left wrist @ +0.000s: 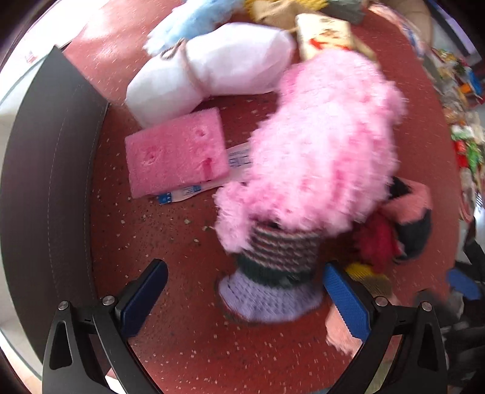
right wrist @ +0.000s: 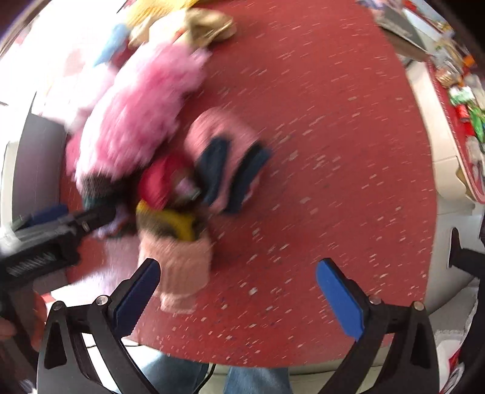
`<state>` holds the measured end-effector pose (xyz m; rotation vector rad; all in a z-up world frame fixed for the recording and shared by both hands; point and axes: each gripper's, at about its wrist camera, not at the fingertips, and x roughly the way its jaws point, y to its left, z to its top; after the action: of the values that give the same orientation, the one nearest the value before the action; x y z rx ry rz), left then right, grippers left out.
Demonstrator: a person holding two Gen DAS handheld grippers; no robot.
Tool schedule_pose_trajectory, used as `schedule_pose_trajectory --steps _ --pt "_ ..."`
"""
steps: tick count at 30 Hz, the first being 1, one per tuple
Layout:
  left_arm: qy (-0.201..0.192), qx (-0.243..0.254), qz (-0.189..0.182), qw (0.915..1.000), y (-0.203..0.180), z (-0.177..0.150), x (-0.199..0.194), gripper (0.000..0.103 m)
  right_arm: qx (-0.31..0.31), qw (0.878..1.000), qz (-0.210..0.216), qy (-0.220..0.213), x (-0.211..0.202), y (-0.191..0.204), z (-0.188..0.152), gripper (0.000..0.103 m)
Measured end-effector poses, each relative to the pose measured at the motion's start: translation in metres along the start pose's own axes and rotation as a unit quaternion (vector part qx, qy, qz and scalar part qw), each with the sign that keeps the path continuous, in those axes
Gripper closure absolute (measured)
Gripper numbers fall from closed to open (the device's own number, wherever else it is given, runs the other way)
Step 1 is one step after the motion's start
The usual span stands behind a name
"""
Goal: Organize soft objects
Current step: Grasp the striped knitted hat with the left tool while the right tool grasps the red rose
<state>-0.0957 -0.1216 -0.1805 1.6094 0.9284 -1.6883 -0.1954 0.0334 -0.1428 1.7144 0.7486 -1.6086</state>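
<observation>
1. Hovering over a red speckled desk (left wrist: 188, 357), the left gripper (left wrist: 245, 291) has its jaws spread wide and holds nothing; the lilac knitted hem (left wrist: 266, 297) of a fluffy pink garment (left wrist: 321, 157) lies between the blue pads (left wrist: 345, 300), not clamped.
2. Right gripper (right wrist: 238, 291): jaws wide apart, empty, over bare desk (right wrist: 333, 151). A pale pink knitted piece (right wrist: 182, 272) sits just beside its left pad.
3. Soft-object heap: fluffy pink garment on top, with a striped knitted band (left wrist: 282, 242) above the lilac hem. To its right, touching, a pink-and-dark striped knit (left wrist: 409, 218), a red fuzzy item (left wrist: 379, 239) and a yellow knitted piece (left wrist: 369, 275).
4. Around: pink sponge (left wrist: 175, 154) lying on a printed paper slip (left wrist: 239, 154), well left of the heap; behind it a white stuffed bundle tied with twine (left wrist: 212, 72); further back a light blue fluffy item (left wrist: 188, 24) and a cream printed cushion (left wrist: 324, 36).
5. Dark grey panel with stitching (left wrist: 51, 181) stands along the desk's left edge.
6. Right wrist view is motion-blurred; the left gripper's body (right wrist: 54, 239) enters from the left, against the heap.
7. Cluttered colourful items (right wrist: 466, 106) off the desk at the far right; too small to identify.
</observation>
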Motion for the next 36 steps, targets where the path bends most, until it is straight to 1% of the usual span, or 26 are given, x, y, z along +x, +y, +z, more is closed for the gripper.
schedule_pose_trajectory --steps 3,6,9,10,12,13,14,17,19,21,22,24,27,29,30,31,32,33,34,35,36 --pt "0.005 -0.028 0.018 0.9994 0.007 -0.001 0.008 0.0 0.027 0.999 0.011 -0.019 -0.009 -0.013 0.017 0.0" --pt "0.004 -0.048 0.044 0.9979 0.02 -0.006 0.01 0.0 0.025 0.998 0.037 -0.033 -0.015 -0.007 0.036 0.0" --pt "0.018 -0.062 0.049 0.9967 0.034 -0.01 0.016 0.0 0.003 0.994 0.101 -0.04 -0.02 0.016 0.054 0.0" --pt "0.017 -0.067 0.046 0.9966 0.038 -0.011 0.016 0.0 -0.007 0.991 0.126 -0.038 -0.019 0.027 0.058 0.0" --pt "0.018 -0.069 0.047 0.9963 0.042 -0.013 0.015 0.0 -0.021 0.986 0.163 -0.024 -0.011 0.044 0.066 0.0" --pt "0.016 -0.069 0.047 0.9964 0.042 -0.015 0.014 0.0 -0.024 0.985 0.171 -0.015 -0.005 0.05 0.071 0.0" --pt "0.014 -0.068 0.045 0.9966 0.044 -0.016 0.013 0.0 -0.023 0.986 0.167 -0.007 0.0 0.058 0.074 0.0" --pt "0.009 -0.061 0.045 0.9971 0.039 -0.017 0.012 0.0 0.0 0.993 0.114 0.015 0.017 0.046 0.083 0.0" --pt "0.012 -0.056 0.045 0.9974 0.034 -0.017 0.015 0.0 0.0 0.995 0.095 0.015 0.02 0.038 0.088 0.0" --pt "0.011 -0.055 0.046 0.9974 0.028 -0.014 0.016 0.0 -0.021 0.996 0.087 0.012 0.019 0.043 0.09 0.0" --pt "0.012 -0.055 0.042 0.9975 0.025 -0.012 0.017 0.0 -0.033 0.996 0.084 0.011 0.02 0.046 0.091 0.0" --pt "0.014 -0.061 0.029 0.9976 0.03 -0.012 0.017 0.0 -0.054 0.996 0.074 0.013 0.023 0.059 0.093 0.0" --pt "0.015 -0.06 0.029 0.9977 0.034 -0.011 0.017 0.0 -0.078 0.995 0.056 0.025 0.037 0.083 0.088 0.006" --pt "0.016 -0.06 0.03 0.9976 0.035 -0.011 0.018 0.0 -0.06 0.996 0.063 0.037 0.045 0.088 0.085 0.007" --pt "0.016 -0.059 0.03 0.9977 0.033 -0.009 0.019 0.0 -0.044 0.996 0.068 0.044 0.05 0.077 0.078 0.008" --pt "0.019 -0.059 0.03 0.9976 0.032 -0.009 0.02 0.0 -0.032 0.996 0.071 0.046 0.051 0.074 0.079 0.01" --pt "0.026 -0.058 0.029 0.9975 0.042 -0.007 0.021 0.0 -0.028 0.996 0.07 0.041 0.05 0.071 0.078 0.012" --pt "0.035 -0.057 0.03 0.9973 0.038 -0.003 0.025 0.0 -0.023 0.996 0.07 0.04 0.049 0.068 0.078 0.017" --pt "0.039 -0.058 0.032 0.997 0.038 0.0 0.026 0.0 -0.019 0.997 0.071 0.038 0.047 0.064 0.079 0.025" --pt "0.038 -0.055 0.034 0.9972 0.038 0.003 0.027 0.003 -0.013 0.997 0.069 0.037 0.044 0.058 0.079 0.03" --pt "0.03 -0.047 0.029 0.998 0.034 0.011 0.023 0.007 -0.007 0.997 0.062 0.036 0.042 0.05 0.084 0.045"
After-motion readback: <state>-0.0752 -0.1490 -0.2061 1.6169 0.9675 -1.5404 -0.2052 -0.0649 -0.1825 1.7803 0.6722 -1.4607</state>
